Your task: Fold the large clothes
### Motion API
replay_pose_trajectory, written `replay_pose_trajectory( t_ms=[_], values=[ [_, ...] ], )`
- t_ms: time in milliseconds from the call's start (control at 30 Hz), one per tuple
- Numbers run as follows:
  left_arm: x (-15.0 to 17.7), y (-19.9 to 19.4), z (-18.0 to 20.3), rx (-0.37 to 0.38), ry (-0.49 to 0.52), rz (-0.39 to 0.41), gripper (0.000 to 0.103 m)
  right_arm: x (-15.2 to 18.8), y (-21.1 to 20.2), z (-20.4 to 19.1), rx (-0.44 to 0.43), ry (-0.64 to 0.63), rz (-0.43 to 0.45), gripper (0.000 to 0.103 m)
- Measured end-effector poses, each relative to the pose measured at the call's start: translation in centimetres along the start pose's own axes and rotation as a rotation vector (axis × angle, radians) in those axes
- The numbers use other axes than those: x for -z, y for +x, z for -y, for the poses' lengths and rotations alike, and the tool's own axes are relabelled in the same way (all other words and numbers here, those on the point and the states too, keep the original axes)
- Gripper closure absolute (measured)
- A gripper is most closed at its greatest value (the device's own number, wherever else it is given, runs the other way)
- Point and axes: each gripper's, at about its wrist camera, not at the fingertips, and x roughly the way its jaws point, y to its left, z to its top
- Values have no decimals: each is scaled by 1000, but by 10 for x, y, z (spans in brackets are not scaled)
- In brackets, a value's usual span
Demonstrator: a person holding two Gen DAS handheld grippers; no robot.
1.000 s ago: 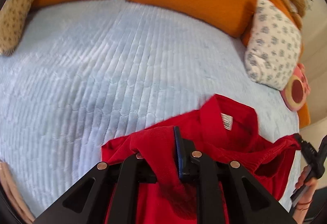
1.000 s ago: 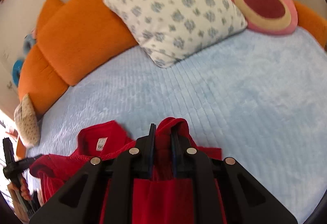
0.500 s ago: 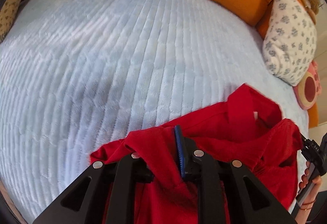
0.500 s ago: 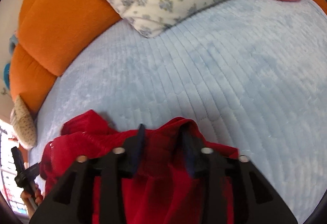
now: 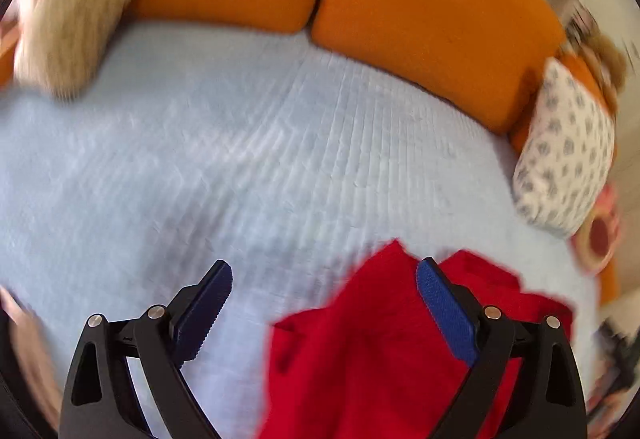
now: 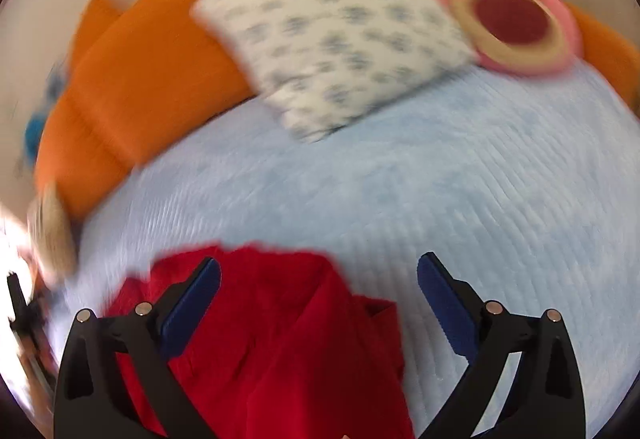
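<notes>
on blue bedding, red garment, label unseen.

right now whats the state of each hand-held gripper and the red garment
left hand-held gripper: open, jaws just spread, nothing pinched
right hand-held gripper: open, jaws just spread, nothing pinched
red garment: released, lying bunched on the blue bedspread, not folded flat

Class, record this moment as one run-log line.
left gripper: just opened, released | right gripper: just opened, released | red garment: lying on blue bed cover
</notes>
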Motion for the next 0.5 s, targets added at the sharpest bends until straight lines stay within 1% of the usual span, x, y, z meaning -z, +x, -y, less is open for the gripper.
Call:
replay_pose_trajectory(
  t_ms=[33,67,100,133,167,233,267,333,367,433,500],
  values=[
    [2,-5,8,-15,71,11,9,5,-1,-17,-6,-98,7,6],
    [6,-8,19,-35,140,23,9,12,-2,-39,-25,-224,13,6],
    [15,-11,38,-48,262,28,8,18,-1,-59,-40,-323,11,6],
    [19,-10,50,-36,328,24,8,23,2,-75,-58,-390,4,6],
    [28,-8,70,-2,422,11,8,32,6,-96,-85,-485,-7,6],
    [38,-2,98,56,533,-3,8,49,15,-134,-105,-658,-10,6],
    [43,1,109,71,573,-2,8,56,20,-145,-109,-709,-8,6],
    [60,13,142,101,706,-6,8,73,33,-167,-137,-822,-29,8],
    [67,19,152,102,761,-12,8,79,40,-172,-140,-860,-40,10],
    [87,34,177,82,906,-14,8,89,54,-179,-125,-927,-71,12],
    [107,49,193,62,1029,-14,8,96,70,-177,-132,-955,-117,12]
  ],
)
